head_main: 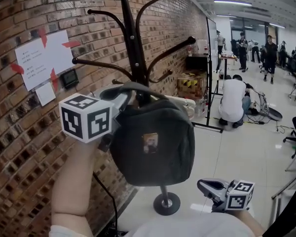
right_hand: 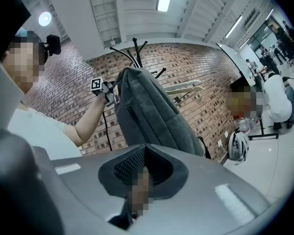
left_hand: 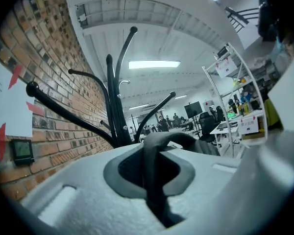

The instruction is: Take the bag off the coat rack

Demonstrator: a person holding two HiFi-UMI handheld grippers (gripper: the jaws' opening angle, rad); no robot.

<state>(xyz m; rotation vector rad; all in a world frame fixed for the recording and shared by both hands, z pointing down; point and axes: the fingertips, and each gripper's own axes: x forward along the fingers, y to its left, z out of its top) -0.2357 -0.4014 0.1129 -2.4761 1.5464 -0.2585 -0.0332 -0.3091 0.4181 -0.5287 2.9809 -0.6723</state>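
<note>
A dark grey bag [head_main: 153, 147] hangs in front of the black coat rack [head_main: 133, 43], with its strap [head_main: 138, 87] looped up toward the rack's pole. My left gripper [head_main: 119, 100] is shut on that strap. In the left gripper view the strap [left_hand: 154, 165] runs straight between the closed pads, and the coat rack [left_hand: 112, 106] rises behind it. My right gripper [head_main: 203, 185] hangs low at the right, apart from the bag, shut with nothing in it. The right gripper view looks up at the bag [right_hand: 147, 111] and the left gripper [right_hand: 104, 86] holding it.
A brick wall [head_main: 19, 147] with taped paper notes [head_main: 43, 58] stands close on the left. The rack's round base [head_main: 166, 203] rests on the floor below the bag. A person in white [head_main: 233, 102] crouches by a stand, and other people stand farther back.
</note>
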